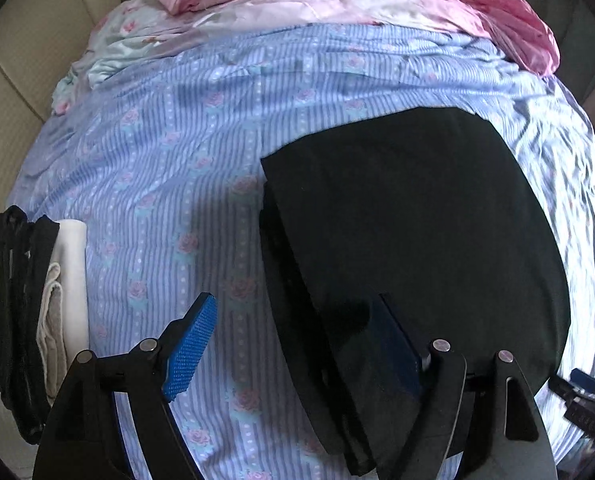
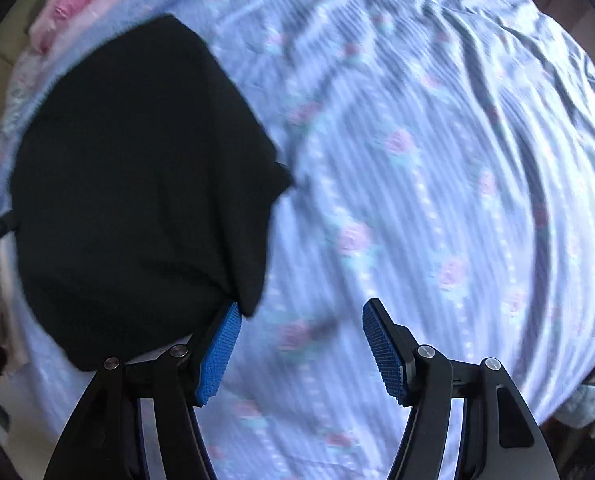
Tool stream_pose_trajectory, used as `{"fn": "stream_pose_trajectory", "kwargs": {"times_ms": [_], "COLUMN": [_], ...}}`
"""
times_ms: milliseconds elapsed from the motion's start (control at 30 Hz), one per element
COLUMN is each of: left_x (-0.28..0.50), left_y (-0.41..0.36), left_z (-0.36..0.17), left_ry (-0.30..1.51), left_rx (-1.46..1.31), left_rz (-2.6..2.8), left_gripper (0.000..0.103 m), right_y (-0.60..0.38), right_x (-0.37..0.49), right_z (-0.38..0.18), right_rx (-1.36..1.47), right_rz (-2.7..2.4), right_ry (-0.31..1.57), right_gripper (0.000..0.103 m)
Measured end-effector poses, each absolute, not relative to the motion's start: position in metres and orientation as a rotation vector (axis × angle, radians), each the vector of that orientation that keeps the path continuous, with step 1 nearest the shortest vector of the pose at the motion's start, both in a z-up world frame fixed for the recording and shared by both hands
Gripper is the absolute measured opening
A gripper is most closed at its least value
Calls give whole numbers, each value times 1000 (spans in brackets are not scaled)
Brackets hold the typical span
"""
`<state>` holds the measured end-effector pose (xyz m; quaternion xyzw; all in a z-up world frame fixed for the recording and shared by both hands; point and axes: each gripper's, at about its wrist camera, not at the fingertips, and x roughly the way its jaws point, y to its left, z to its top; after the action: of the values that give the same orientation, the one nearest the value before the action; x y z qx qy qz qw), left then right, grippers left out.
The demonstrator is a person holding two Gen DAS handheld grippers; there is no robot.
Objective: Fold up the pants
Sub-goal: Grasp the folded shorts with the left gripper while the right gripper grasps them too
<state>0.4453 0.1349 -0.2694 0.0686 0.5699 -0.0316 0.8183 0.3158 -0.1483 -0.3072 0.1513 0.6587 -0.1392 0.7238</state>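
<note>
Both your claws are spread wide, pinching nothing. Your left claw straddles the folded black fabric pants' edge; your right claw hangs over the blue striped floral bedsheet.

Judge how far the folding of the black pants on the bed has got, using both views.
Done: the black pants lie as a compact, layered rectangle on the striped bedsheet.

In hand: nothing is gripped. The left gripper stands open over their near edge and the right gripper open beside them.

Left: perhaps moving them to the folded clothes at the bed's edge.
</note>
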Motion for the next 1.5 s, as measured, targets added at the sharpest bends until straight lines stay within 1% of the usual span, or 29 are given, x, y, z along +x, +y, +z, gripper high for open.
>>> {"fn": "stream_pose_trajectory", "kwargs": {"times_ms": [67, 200, 233, 333, 367, 533, 767, 933, 1200, 1267, 1333, 1367, 1400, 1500], "left_x": [443, 443, 444, 453, 458, 469, 462, 463, 466, 465, 465, 466, 468, 471], "left_y": [135, 146, 148, 156, 159, 164, 155, 158, 165, 164, 164, 164, 163, 165], "left_z": [-271, -263, -262, -264, -270, -302, -315, -329, -340, -340, -340, -341, -341, -343], "left_ry": [1217, 1206, 1205, 1216, 1233, 1334, 1333, 1347, 1341, 1338, 1342, 1348, 1354, 1363], "left_rx": [147, 46, 21, -80, -118, -264, -243, -309, -406, -412, -433, -444, -466, -526], "left_rz": [-68, -112, -124, -153, -160, -206, -230, -223, -206, -194, -195, -201, -218, -208], "left_gripper": [80, 80, 82, 84, 84, 84, 84, 87, 87, 85, 72, 68, 60, 59], "right_y": [-155, -158, -156, -147, -147, -137, -146, -144, -131, -129, -126, -125, -122, -116], "right_x": [314, 323, 329, 358, 369, 417, 442, 458, 479, 481, 482, 482, 484, 487], "right_z": [-299, -252, -243, -230, -230, -260, -298, -315, -334, -335, -336, -337, -338, -339], "right_rx": [341, 349, 324, 264, 260, 255, 278, 274, 244, 235, 218, 213, 205, 191], "right_rz": [-327, -232, -199, -100, -78, 35, 153, 196, 210, 206, 204, 203, 197, 187], "right_ry": [1451, 1305, 1273, 1205, 1190, 1220, 1272, 1278, 1316, 1316, 1312, 1311, 1310, 1310], "right_gripper": [65, 65, 65, 76, 76, 76, 76, 76, 77, 77, 78, 78, 78, 78]}}
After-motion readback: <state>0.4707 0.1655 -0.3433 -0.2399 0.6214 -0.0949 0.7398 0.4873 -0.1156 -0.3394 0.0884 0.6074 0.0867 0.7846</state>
